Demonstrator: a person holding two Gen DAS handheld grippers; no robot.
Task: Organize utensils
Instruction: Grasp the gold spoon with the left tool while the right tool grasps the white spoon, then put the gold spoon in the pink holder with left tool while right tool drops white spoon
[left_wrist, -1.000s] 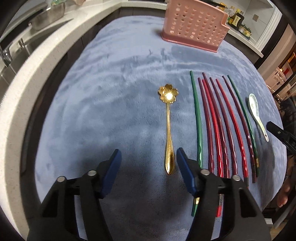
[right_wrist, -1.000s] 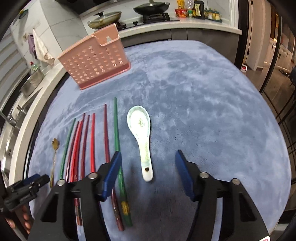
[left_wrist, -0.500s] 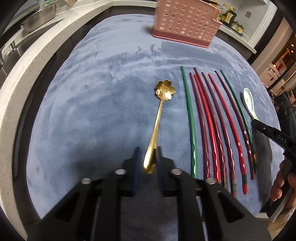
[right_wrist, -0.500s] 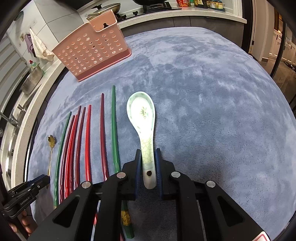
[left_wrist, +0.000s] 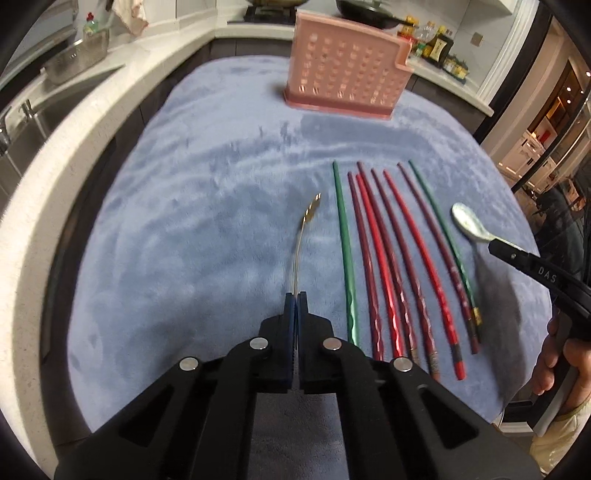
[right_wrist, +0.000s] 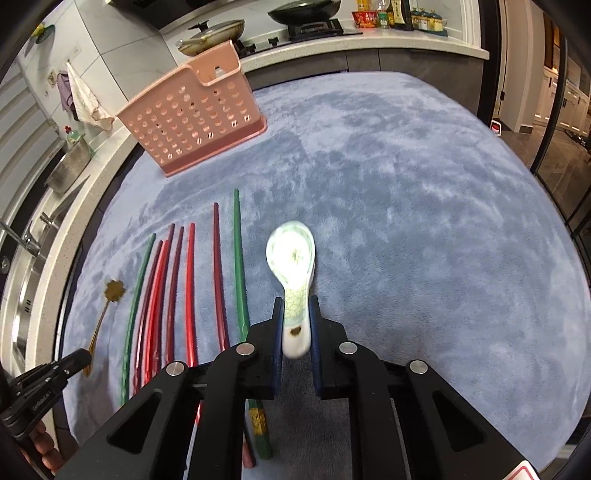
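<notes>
My left gripper (left_wrist: 295, 297) is shut on the handle of a gold flower-bowl spoon (left_wrist: 306, 229) and holds it off the blue cloth, turned edge-on. My right gripper (right_wrist: 295, 306) is shut on the handle of a white ceramic soup spoon (right_wrist: 291, 254), lifted above the cloth; the spoon also shows in the left wrist view (left_wrist: 469, 223). Several red, maroon and green chopsticks (left_wrist: 384, 254) lie side by side on the cloth between the two grippers. A pink perforated utensil holder (left_wrist: 347, 66) stands upright at the far side of the cloth.
The blue fleece cloth (right_wrist: 424, 206) covers the round table. A white counter with a sink (left_wrist: 33, 122) curves along the left. A stove with pans and bottles (right_wrist: 303, 14) stands behind the holder. The table's edge drops to a floor on the right.
Both grippers went from open to shut on their spoons, then lifted them off the cloth. The gold spoon has turned on edge. The chopsticks have not moved.
</notes>
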